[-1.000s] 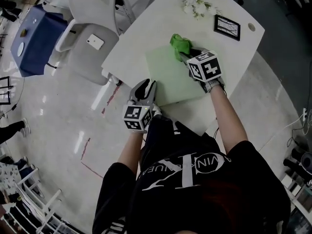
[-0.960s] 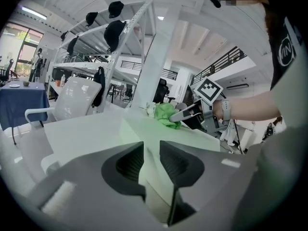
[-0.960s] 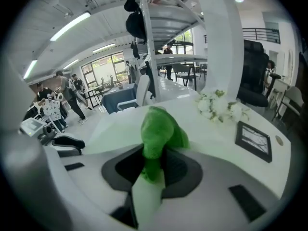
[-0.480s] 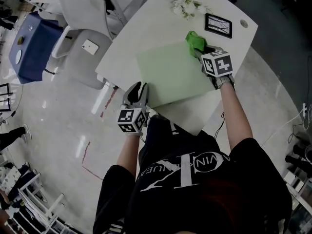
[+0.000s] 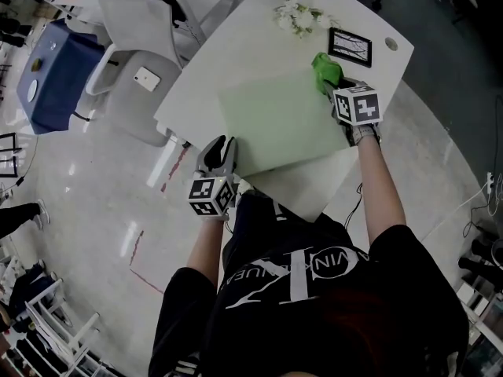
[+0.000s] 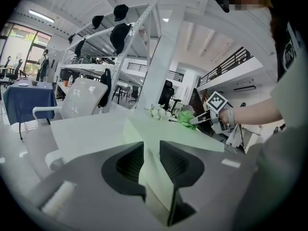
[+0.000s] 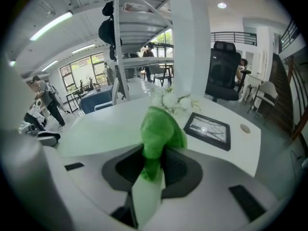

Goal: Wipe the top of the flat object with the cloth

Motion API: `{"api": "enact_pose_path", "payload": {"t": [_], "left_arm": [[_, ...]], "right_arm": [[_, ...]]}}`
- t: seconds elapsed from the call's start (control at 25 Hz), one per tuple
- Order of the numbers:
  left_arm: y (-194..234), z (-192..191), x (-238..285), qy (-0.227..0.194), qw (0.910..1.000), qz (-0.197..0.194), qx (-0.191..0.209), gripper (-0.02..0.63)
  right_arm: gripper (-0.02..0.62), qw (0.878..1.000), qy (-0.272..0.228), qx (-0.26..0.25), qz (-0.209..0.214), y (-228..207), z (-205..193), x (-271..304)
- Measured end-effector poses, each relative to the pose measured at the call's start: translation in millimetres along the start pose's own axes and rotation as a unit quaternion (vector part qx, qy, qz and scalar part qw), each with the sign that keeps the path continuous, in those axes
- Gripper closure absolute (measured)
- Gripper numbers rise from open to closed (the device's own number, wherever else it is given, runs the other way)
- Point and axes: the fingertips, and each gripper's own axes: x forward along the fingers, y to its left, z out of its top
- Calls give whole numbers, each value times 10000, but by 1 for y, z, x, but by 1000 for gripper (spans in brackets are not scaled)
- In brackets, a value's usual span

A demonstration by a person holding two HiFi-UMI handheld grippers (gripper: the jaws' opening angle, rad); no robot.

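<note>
A pale green flat board (image 5: 275, 120) lies on the white table (image 5: 228, 49). My left gripper (image 5: 223, 149) is at the board's near left corner; in the left gripper view the board (image 6: 166, 131) runs between the jaws, and the left gripper (image 6: 151, 159) is shut on its edge. My right gripper (image 5: 336, 87) is at the board's far right corner, shut on a bright green cloth (image 5: 325, 68). In the right gripper view the bunched cloth (image 7: 161, 129) stands up out of the right gripper (image 7: 153, 170) and hides the pads.
A black picture frame (image 5: 352, 47) and white flowers (image 5: 299, 16) lie just beyond the cloth, with a cable hole (image 5: 391, 44) near the table's far corner. A white chair (image 5: 137, 45) with a phone (image 5: 145, 77) on it stands at the left. The table's edge runs close behind my left gripper.
My right gripper has carried the cloth to the right along the board's far side, to its far right corner. The left gripper has kept its hold on the near corner.
</note>
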Motion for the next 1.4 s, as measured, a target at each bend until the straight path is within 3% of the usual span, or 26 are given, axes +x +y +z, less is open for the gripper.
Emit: {"api": "enact_pose_path", "payload": {"t": [0.16,0.24,0.32,0.52,0.92,1.16,1.4], "left_arm": [[-3,6,-2,-254,9993,-197,-213,486],[-6,15,-6,-450,9978,-376,-320,422],[-9,21,-8,-546,9974,-434,-194,409],[-17,11,-13,-344,9984,-430,-94,394],[-32,-14,-35,-147,9986,-508,-27,394],[-30,-23,-39,-45,9989,-456,-28,396],[-33,-26,-38,19,9989,-468,5,428]], "right_arm": [[492,9990,-217,-244,-310,-3,8,-9],[492,9984,-348,-380,-220,9,14,-16],[492,9979,-494,-421,23,29,21,-20],[492,9927,-665,-417,917,102,30,-24],[492,9660,-422,-885,2391,244,14,-25],[492,9538,-204,-1147,2769,289,1,-20],[492,9482,25,-1476,2812,307,-12,-13]]}}
